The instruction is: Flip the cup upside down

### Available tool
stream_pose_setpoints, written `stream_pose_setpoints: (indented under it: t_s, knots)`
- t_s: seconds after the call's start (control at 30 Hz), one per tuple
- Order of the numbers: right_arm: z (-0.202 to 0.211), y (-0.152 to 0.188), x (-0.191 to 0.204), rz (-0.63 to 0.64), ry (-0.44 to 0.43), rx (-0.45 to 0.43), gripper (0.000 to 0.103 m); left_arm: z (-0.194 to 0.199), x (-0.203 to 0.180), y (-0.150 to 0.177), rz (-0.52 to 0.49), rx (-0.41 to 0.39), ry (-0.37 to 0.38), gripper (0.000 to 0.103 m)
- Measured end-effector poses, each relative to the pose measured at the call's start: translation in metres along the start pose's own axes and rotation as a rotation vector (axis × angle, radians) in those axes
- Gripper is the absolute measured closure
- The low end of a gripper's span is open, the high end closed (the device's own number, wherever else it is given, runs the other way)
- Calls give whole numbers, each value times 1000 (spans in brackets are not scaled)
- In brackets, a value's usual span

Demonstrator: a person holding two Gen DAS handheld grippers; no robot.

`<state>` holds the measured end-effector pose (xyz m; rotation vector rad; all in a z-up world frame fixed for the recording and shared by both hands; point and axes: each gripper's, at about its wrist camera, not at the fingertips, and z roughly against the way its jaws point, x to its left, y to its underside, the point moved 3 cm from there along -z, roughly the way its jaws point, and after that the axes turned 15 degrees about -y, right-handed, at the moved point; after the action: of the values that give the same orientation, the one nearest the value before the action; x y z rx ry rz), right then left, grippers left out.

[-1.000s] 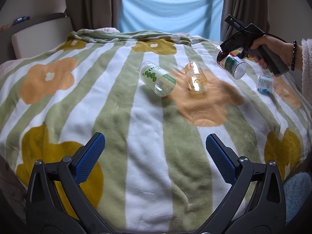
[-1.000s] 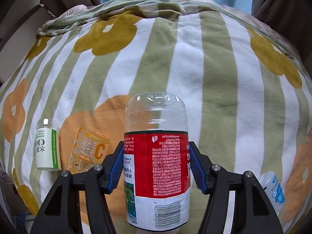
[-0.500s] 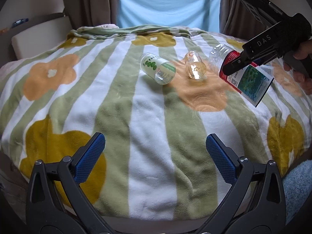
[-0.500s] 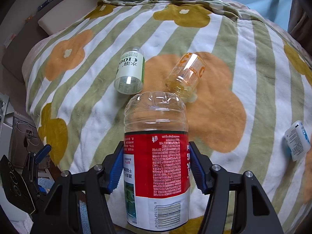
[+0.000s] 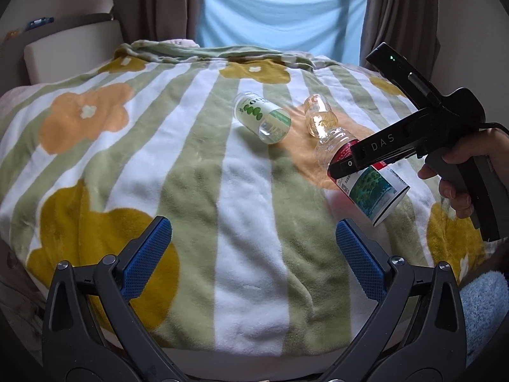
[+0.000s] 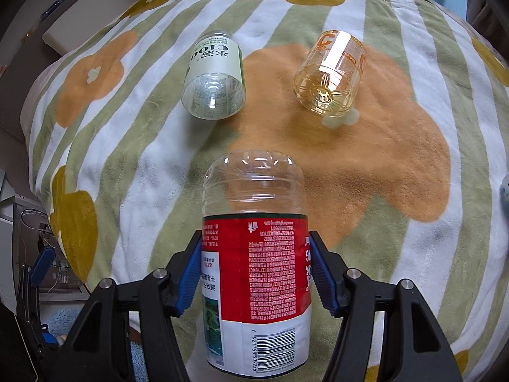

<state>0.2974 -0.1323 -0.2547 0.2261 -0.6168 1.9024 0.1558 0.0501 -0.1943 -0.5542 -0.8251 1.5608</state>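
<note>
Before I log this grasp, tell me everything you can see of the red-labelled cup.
The red-labelled cup is clear ribbed plastic, a cut-off bottle with a red, white and picture label bearing a barcode. The right gripper clamps it across the label. It hangs tilted over the blanket, closed base pointing down and away, cut rim toward the gripper.

A bedroom: flowered blanket (image 5: 241, 191) over a bed, curtained window (image 5: 280, 9) behind.
</note>
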Motion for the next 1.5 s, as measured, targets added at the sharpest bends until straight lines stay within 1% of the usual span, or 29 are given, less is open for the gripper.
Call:
stream_pose_setpoints:
  t_s: [0.13,0.2,0.23,0.27,0.3,0.33,0.37,0.4,0.43,0.57,0.67,0.73,0.8,0.93,1.03,1.1,1.17,1.27,1.33,1.43,1.5]
  knots:
    - [-4,0,-1,5,10,22,44,1,6,-2,29,-6,9,0]
    - [-7,0,-1,-1,11,33,41,1,7,-3,36,-5,12,0]
    - [-9,1,-1,-6,11,38,36,0,7,-2,37,-4,12,0]
    - [-11,1,-1,-10,10,44,25,0,7,-2,38,-3,11,0]
    - [-12,0,-2,-14,9,44,20,0,7,-2,38,-3,12,0]
    - [-12,1,-2,-16,5,42,13,1,8,-2,38,-5,11,0]
    - [-11,0,-2,-17,-2,32,8,1,8,-3,38,-7,9,0]
    - [-9,0,-2,-18,-9,17,6,2,8,-3,38,-10,11,0]
    - [-6,0,-3,-19,-20,4,0,2,8,-3,40,-12,17,0]
    - [7,2,-5,-39,-71,-53,0,6,7,-3,44,-24,32,0]
    - [20,6,-5,-34,-68,-84,0,6,6,-3,39,-20,24,0]
    - [32,11,-1,-3,-55,-113,0,5,5,-8,33,4,38,0]
    - [47,19,3,36,-47,-137,0,9,5,-16,28,10,39,0]
    - [78,45,1,95,52,-186,0,22,1,-42,27,22,26,0]
    - [99,72,3,180,108,-279,0,35,-9,-65,11,14,16,0]
    - [110,88,6,223,118,-330,0,40,-20,-80,-12,9,0,0]
    - [116,103,4,236,119,-366,0,38,-35,-92,-44,40,0,0]
    - [116,122,0,245,118,-407,0,20,-61,-103,-77,139,22,0]
    - [115,135,-3,257,109,-449,0,1,-79,-106,-104,202,19,0]
    - [112,151,-7,290,140,-510,0,-33,-104,-106,-140,305,21,0]
    - [109,163,-11,297,143,-553,0,-53,-120,-104,-154,353,35,0]
